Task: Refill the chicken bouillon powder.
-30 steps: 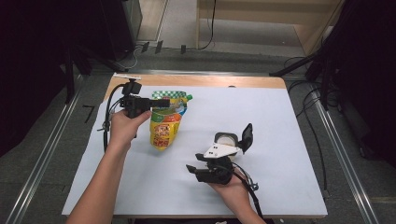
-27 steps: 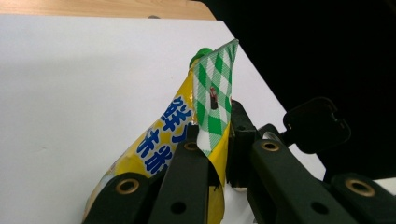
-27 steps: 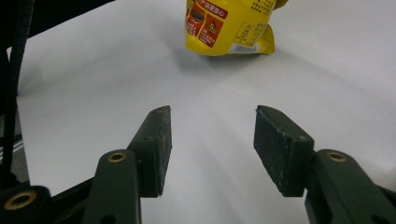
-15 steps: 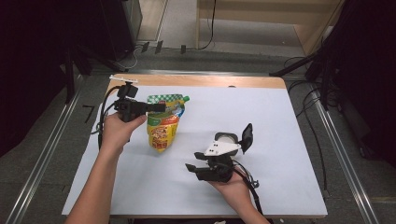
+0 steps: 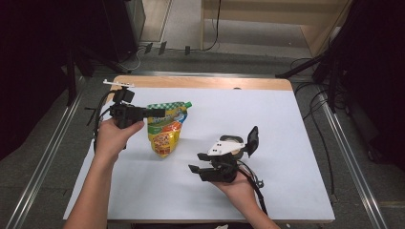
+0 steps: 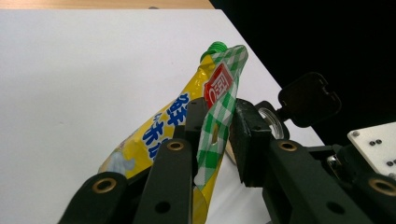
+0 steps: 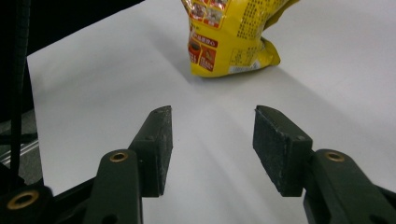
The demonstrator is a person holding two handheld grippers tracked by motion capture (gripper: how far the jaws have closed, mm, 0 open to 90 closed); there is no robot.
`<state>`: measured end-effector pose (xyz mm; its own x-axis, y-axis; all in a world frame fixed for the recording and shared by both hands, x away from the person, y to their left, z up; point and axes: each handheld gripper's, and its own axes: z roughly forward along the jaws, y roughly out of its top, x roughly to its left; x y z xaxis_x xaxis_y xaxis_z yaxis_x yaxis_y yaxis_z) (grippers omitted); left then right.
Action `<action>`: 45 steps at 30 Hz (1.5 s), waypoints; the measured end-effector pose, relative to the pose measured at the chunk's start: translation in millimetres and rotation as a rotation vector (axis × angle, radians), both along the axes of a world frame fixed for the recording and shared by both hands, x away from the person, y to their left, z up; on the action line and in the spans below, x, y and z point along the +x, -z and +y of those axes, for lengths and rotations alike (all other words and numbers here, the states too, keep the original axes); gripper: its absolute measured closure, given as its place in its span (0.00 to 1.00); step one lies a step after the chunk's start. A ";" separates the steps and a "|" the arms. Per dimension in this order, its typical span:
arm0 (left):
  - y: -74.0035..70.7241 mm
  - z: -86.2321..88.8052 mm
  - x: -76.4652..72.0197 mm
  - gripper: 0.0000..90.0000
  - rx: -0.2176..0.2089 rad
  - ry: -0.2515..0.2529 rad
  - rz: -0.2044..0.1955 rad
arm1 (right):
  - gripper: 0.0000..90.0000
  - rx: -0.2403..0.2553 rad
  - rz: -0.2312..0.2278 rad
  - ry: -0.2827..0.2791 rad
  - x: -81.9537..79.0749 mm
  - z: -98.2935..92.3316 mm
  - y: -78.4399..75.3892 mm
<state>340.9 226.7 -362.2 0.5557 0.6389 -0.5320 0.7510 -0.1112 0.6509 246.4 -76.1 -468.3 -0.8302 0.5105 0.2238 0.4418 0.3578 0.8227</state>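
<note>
A yellow spout pouch (image 5: pixel 165 130) with a green cap and a green-checked top edge lies on the white sheet (image 5: pixel 286 143). In the high view my left gripper (image 5: pixel 160 113) reaches in from the left at the pouch's top. In the left gripper view (image 6: pixel 219 119) its jaws have just been opening. The checked edge (image 6: pixel 219 107) still stands between the pads, and a thin gap shows at the right pad. My right gripper (image 5: pixel 197 163) rests low near the table's front, open and empty. It (image 7: pixel 212 126) faces the pouch's bottom end (image 7: pixel 233 42).
A small round container with a black hinged lid (image 5: pixel 251 140) standing open sits just behind the right gripper, and it also appears in the left gripper view (image 6: pixel 306 98). The wooden table edge (image 5: pixel 200 82) runs along the back. Dark floor and cables surround the table.
The left gripper has drawn back a little to the left and its jaws have loosened on the pouch's top edge. The right hand has stayed put.
</note>
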 end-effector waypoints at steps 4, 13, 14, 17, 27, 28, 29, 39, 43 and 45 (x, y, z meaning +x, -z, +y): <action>-1.4 0.4 -2.5 0.82 0.001 -0.001 -0.002 | 0.55 0.003 -0.013 -0.008 0.3 0.9 -3.1; -10.9 -1.9 -9.5 0.75 -0.004 0.008 -0.027 | 0.55 0.005 -0.011 -0.009 3.0 0.1 -4.1; -11.2 -2.4 -9.8 0.75 -0.001 0.010 -0.030 | 0.55 0.004 -0.009 -0.009 2.9 0.2 -4.1; -11.8 -2.8 -10.2 0.75 0.007 0.010 -0.029 | 0.55 -0.001 -0.009 -0.009 2.8 0.4 -3.8; -14.2 -1.5 -11.1 0.74 0.017 0.007 -0.019 | 0.56 -0.003 -0.001 -0.007 3.6 0.5 -2.4; -14.2 -1.4 -11.3 0.73 0.021 0.006 -0.018 | 0.56 -0.004 -0.001 -0.008 3.6 0.7 -2.0; -14.3 -1.2 -11.4 0.73 0.024 0.006 -0.017 | 0.56 -0.005 -0.001 -0.009 3.6 0.9 -1.8; -19.8 -0.8 -14.3 0.71 0.021 0.002 -0.019 | 0.56 -0.005 0.000 -0.006 3.6 0.2 -2.3; -19.2 -1.0 -14.0 0.71 0.030 0.004 -0.010 | 0.56 0.001 -0.003 -0.005 3.6 0.7 -2.8; -19.5 -0.8 -14.0 0.71 0.026 0.004 -0.010 | 0.57 0.009 -0.003 -0.007 3.8 1.3 -3.7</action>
<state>326.9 225.8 -342.8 0.5631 0.6507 -0.5095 0.7441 -0.1312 0.6550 250.2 -74.9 -464.6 -0.8346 0.5025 0.2257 0.4365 0.3535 0.8273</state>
